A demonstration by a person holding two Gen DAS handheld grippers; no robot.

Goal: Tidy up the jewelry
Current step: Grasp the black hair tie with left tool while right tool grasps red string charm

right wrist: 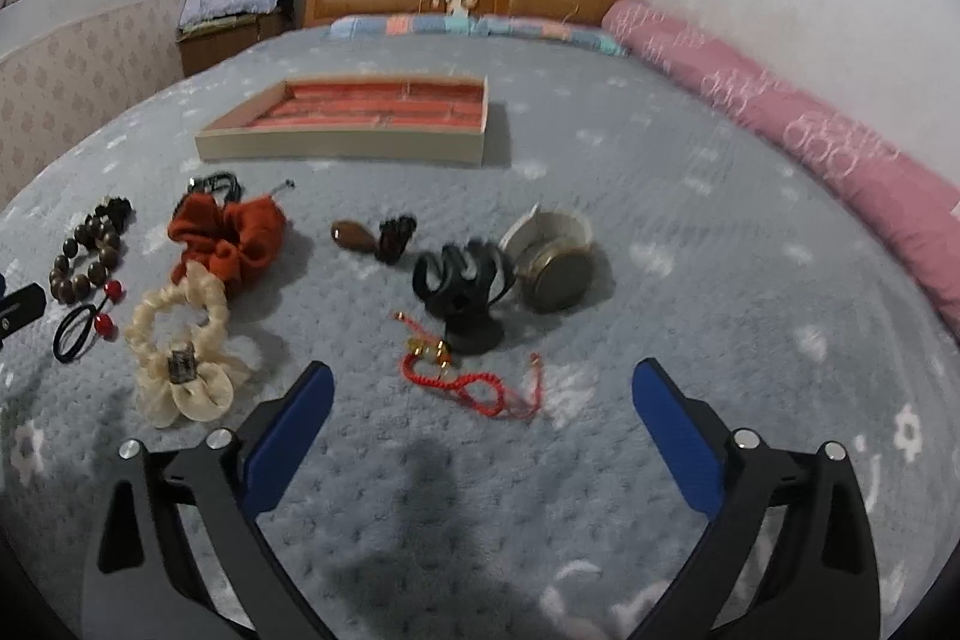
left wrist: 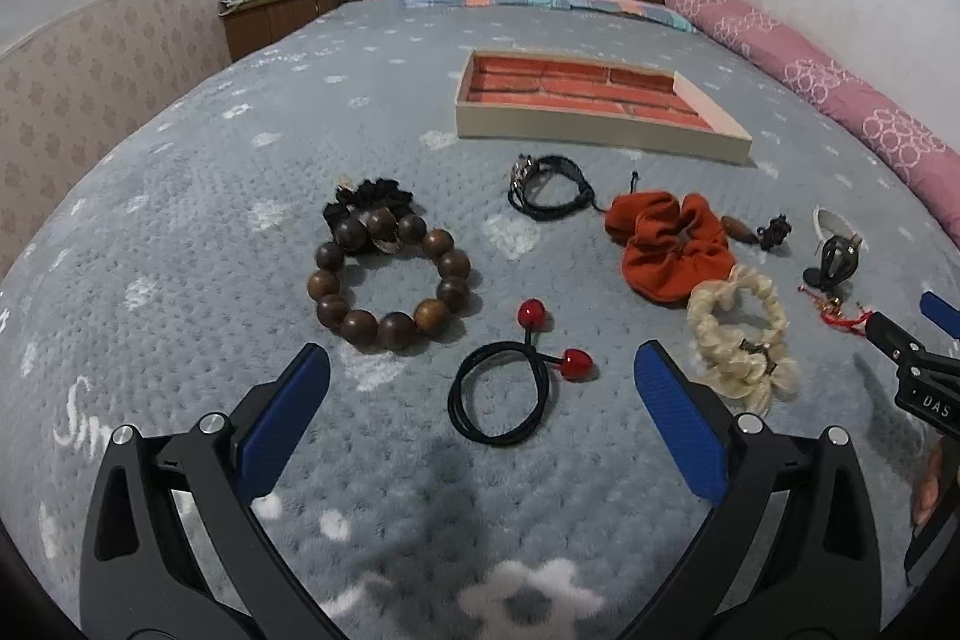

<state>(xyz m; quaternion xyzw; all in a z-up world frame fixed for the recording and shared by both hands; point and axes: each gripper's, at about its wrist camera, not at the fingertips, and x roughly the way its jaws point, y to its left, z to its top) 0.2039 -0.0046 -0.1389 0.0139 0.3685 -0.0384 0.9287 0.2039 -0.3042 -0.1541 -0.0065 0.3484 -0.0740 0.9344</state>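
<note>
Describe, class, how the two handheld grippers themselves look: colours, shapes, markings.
The left gripper and the right gripper match: black angular frames with triangular cut-outs, silver round pivot bolts, and two flat fingers faced with textured blue pads. In the left wrist view the right gripper's black body carries white lettering reading "DAS". No cables or sleeves show.

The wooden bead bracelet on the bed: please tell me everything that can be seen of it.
The wooden bead bracelet is a ring of large, round, dark brown beads with a glossy, wood-like surface. It lies flat on the grey blanket, nearly circular. Its far side overlaps a black ruffled hair tie. It is left of the black elastic with red balls. No gripper touches it.
</note>
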